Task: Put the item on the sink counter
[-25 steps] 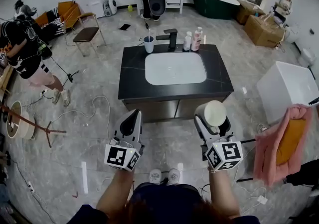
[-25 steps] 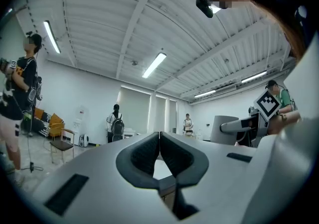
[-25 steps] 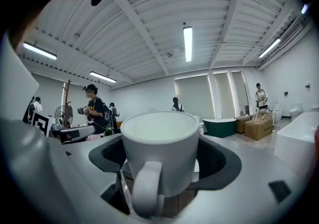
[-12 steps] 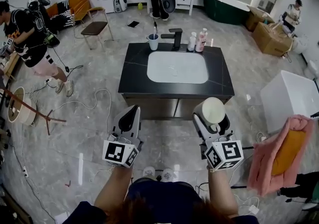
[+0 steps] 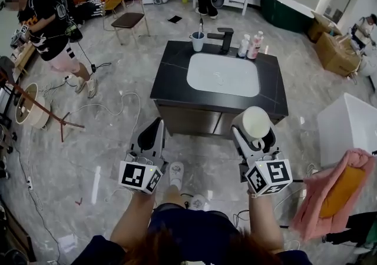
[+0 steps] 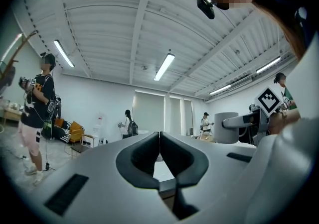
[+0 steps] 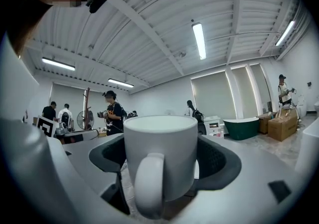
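My right gripper (image 5: 254, 131) is shut on a white mug (image 5: 255, 122), held upright with its handle toward me; the right gripper view shows the mug (image 7: 159, 161) filling the space between the jaws. It hangs in front of the black sink counter (image 5: 171, 84), short of its front edge. The white basin (image 5: 223, 74) sits in the counter's middle. My left gripper (image 5: 154, 133) is shut with nothing in it, its pads (image 6: 159, 156) touching, level with the right one.
A black faucet (image 5: 222, 39), a cup with a toothbrush (image 5: 197, 40) and two bottles (image 5: 251, 45) line the counter's back edge. A pink towel (image 5: 333, 190) hangs at right, a white tub (image 5: 353, 128) beyond it. Cables (image 5: 112, 111) lie on the floor; people stand at left and back.
The counter has shifted nearer and rightward in the head view as I step forward. Both grippers keep their places, the mug still held.
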### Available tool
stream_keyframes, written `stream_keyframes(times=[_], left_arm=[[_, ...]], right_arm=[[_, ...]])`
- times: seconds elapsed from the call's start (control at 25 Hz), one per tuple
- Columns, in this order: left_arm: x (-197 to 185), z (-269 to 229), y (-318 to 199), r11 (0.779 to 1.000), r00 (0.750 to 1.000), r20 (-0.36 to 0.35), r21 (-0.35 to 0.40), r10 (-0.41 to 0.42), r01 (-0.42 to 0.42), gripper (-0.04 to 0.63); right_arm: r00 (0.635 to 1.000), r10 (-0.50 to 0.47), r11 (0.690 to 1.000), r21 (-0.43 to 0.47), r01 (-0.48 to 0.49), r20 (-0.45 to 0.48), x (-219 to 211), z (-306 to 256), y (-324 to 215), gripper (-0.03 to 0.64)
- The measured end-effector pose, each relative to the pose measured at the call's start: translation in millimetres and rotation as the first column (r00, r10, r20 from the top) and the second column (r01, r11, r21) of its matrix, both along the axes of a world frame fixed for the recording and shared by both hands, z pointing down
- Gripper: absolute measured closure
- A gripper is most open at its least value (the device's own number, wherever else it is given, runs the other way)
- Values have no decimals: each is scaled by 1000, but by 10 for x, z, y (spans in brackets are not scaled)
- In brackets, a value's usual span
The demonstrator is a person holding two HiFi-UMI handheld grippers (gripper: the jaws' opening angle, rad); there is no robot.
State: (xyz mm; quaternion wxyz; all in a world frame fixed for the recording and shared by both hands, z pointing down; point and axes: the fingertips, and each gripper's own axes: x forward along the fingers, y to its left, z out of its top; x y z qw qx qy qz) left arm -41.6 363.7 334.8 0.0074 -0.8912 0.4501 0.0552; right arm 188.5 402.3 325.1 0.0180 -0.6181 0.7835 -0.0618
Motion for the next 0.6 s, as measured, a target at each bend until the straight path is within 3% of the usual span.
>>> stream_keyframes(times=[0.2, 0.6], left_arm=[[-97, -26, -348, 1000, 1000, -5, 16, 5, -5, 572], [-440, -112, -1684, 999, 999, -24, 36, 23, -22, 572]], right_arm=[[1000, -23, 1000, 1, 23, -12, -185, -16, -386, 183], [1000, -19, 1000, 24, 19, -9, -589, -130, -1632, 183]])
